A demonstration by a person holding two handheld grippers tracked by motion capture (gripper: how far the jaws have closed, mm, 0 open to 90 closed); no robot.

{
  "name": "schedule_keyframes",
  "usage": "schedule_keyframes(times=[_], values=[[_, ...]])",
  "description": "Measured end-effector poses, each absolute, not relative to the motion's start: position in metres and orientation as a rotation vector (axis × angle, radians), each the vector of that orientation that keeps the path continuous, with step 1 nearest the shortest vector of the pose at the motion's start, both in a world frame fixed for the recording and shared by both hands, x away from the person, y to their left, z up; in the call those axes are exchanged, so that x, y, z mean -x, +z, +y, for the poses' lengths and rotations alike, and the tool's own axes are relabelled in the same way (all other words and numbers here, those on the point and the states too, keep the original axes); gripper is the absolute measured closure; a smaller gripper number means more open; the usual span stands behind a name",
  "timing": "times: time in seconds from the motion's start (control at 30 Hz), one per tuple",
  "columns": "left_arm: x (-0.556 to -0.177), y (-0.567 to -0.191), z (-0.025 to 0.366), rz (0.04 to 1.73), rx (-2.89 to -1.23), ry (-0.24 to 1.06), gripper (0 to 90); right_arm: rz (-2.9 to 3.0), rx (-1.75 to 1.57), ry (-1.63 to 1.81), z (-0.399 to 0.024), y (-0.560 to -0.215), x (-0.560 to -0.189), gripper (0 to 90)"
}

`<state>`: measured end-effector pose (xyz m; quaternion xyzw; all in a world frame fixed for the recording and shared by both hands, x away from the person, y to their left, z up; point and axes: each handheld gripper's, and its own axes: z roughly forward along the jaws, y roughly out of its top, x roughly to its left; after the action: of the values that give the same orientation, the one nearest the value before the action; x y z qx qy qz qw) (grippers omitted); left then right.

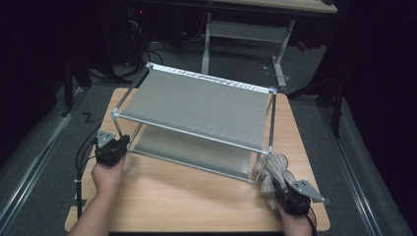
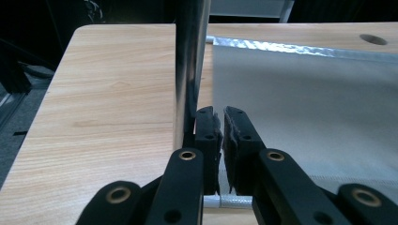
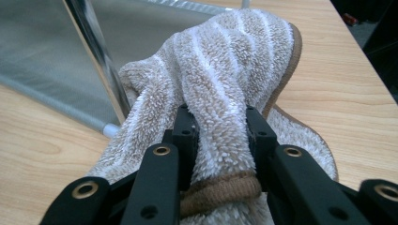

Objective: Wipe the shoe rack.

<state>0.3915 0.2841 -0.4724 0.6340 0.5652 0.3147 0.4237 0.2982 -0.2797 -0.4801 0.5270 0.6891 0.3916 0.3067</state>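
A two-tier metal rack with grey fabric shelves stands on the wooden table. My left gripper sits at the rack's front left post. In the left gripper view its jaws are shut, just right of that post and above the lower shelf's front rail. I see nothing clearly caught between the pads. My right gripper is at the rack's front right corner, shut on a beige, white-striped towel. The towel bulges up between the jaws and touches the right post.
The rack covers most of the table's far half. Bare wood lies between my two hands along the front edge. Beyond the table are dark floor, cables and the legs of another desk. A round hole is in the tabletop.
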Motion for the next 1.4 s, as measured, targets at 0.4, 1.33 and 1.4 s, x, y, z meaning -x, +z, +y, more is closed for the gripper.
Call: schedule_keyframes(times=[0.4, 1.33, 1.4], values=[[-0.351, -0.470, 0.261, 1.308, -1.567, 0.679, 74.4, 1.903, -1.334, 1.053, -0.261, -0.483, -0.294, 71.9], [-0.358, -0.500, 0.197, 1.291, -1.887, 0.650, 60.5, 2.083, -1.138, 1.082, -0.219, -0.479, -0.302, 71.8], [-0.362, -0.503, 0.193, 1.296, -1.915, 0.660, 60.3, 2.098, -1.120, 1.071, -0.214, -0.478, -0.311, 71.7]])
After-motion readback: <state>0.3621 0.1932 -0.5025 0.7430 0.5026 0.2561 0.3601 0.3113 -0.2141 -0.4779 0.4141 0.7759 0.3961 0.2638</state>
